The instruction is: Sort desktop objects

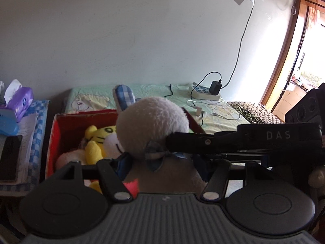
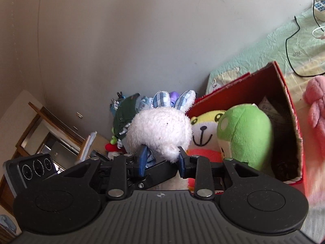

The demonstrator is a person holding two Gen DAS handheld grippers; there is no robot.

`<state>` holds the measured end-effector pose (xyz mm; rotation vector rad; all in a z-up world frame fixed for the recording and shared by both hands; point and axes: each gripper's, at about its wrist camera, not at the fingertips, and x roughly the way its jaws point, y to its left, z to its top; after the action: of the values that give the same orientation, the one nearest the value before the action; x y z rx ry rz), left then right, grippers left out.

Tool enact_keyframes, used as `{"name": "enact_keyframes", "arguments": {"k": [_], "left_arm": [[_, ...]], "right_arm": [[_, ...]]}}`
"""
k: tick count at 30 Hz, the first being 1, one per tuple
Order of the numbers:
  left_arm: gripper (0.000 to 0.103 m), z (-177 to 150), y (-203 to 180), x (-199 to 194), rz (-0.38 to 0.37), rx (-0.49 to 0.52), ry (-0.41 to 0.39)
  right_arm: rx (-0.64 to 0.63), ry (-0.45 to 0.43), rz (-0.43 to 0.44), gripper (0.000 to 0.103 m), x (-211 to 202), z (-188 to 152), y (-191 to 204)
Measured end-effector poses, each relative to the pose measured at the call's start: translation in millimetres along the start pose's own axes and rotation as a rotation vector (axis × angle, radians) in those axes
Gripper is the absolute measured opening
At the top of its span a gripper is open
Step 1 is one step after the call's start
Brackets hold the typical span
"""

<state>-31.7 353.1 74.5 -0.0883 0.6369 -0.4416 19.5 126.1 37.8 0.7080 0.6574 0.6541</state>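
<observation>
A white plush bunny point(image 1: 152, 126) with blue checked ears hangs above the red box point(image 1: 53, 140). My left gripper point(image 1: 160, 168) is shut on its body, with blue pads at both sides. My right gripper point(image 2: 162, 161) is shut on the bunny point(image 2: 160, 130) at the neck, under the head. In the left wrist view its black fingers point(image 1: 203, 142) reach in from the right. The red box point(image 2: 284, 85) holds a yellow tiger plush point(image 1: 97, 142) and a green plush point(image 2: 245, 132). A pink plush point(image 2: 316, 105) lies blurred to the right of the box.
The box stands on a pale green sheet point(image 1: 142, 91), close to the wall. A power strip point(image 1: 205, 93) with a charger and loose cables lies at the back right. On the left are a purple tissue pack point(image 1: 19, 99), papers and a dark phone point(image 1: 10, 156).
</observation>
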Motion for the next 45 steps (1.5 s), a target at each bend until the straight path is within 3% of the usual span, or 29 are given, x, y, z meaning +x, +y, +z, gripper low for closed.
{"name": "enact_keyframes", "arguments": {"k": [5, 16, 21, 33, 40, 45], "left_arm": [[0.063, 1, 15, 28, -0.030, -0.022, 0.066], [0.064, 5, -1, 68, -0.106, 0.040, 0.121], [0.064, 6, 10, 76, -0.123, -0.006, 0.157], [0.069, 4, 8, 76, -0.084, -0.017, 0.156], [0.084, 3, 3, 81, -0.035, 0.001, 0.180], [0.088, -1, -6, 85, -0.001, 0.042, 0.191]], "right_arm": [[0.012, 0.021, -0.072, 0.033, 4, 2, -15], [0.120, -0.006, -0.152, 0.034, -18, 8, -45], [0.044, 0.010, -0.214, 0.036, 8, 6, -32], [0.026, 0.003, -0.235, 0.039, 13, 5, -32], [-0.010, -0.029, -0.251, 0.044, 10, -1, -29], [-0.082, -0.040, -0.273, 0.049, 10, -6, -23]]}}
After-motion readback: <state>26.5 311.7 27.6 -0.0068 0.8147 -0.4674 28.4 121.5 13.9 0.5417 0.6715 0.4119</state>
